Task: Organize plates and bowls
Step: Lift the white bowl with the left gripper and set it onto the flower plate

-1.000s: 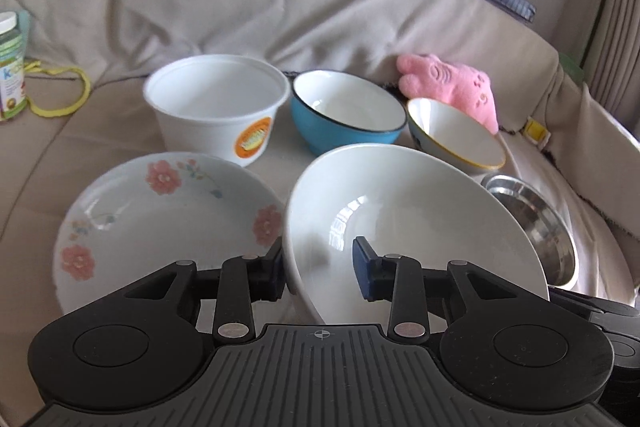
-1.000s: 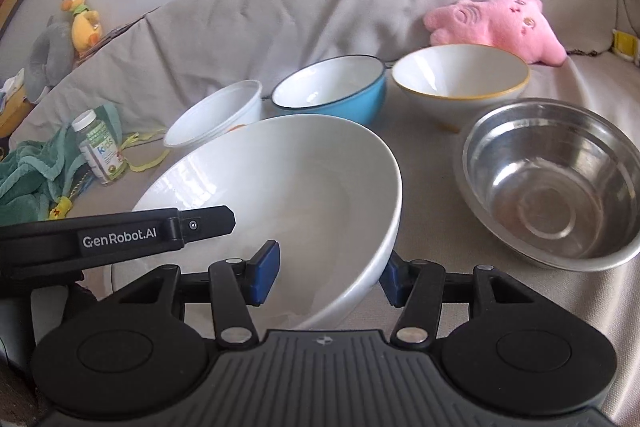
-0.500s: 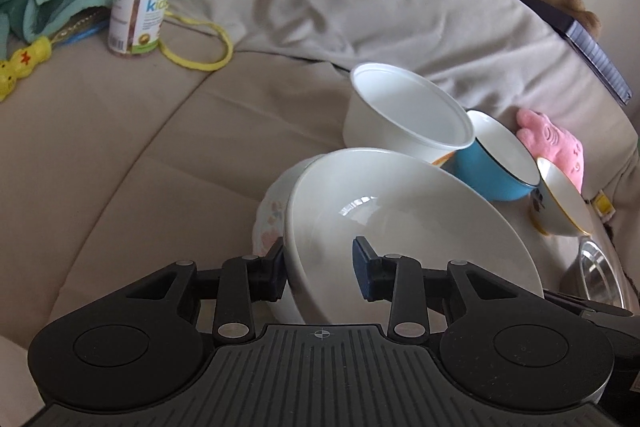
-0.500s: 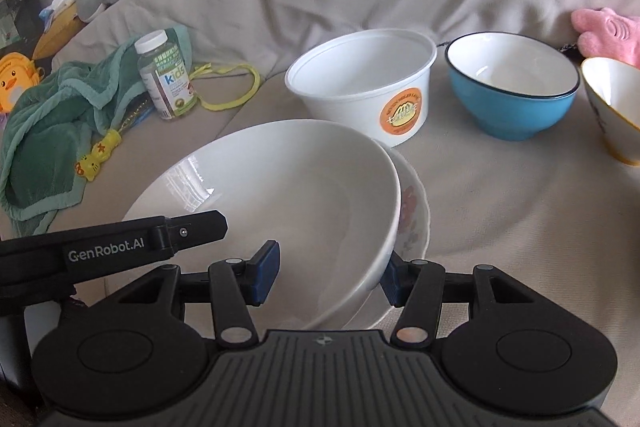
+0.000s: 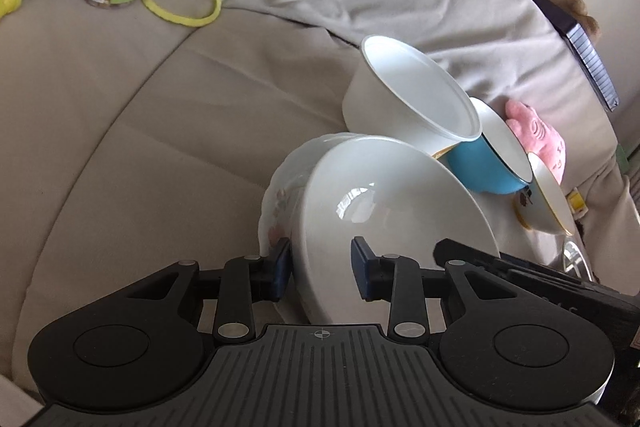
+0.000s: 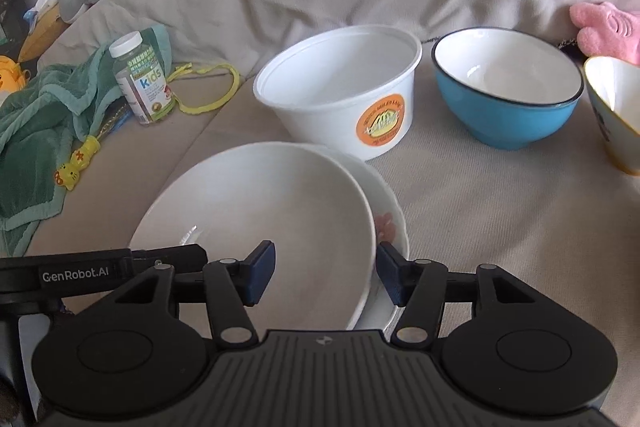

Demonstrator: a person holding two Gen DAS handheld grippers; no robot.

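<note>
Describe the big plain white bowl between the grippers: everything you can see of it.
The big white bowl is wide, shallow, glossy and unpatterned, ceramic by the look, and empty. It sits nested on the flowered plate, whose rim shows past its edge, on the beige sofa cover, just in front of the white tub. The left gripper straddles one side of its rim, the right gripper the other; the right jaws have just been opening, with a gap at the inner pad.

Bowl (image 6: pixel 256 211) apparently atop plate (image 6: pixel 390 223)
</note>
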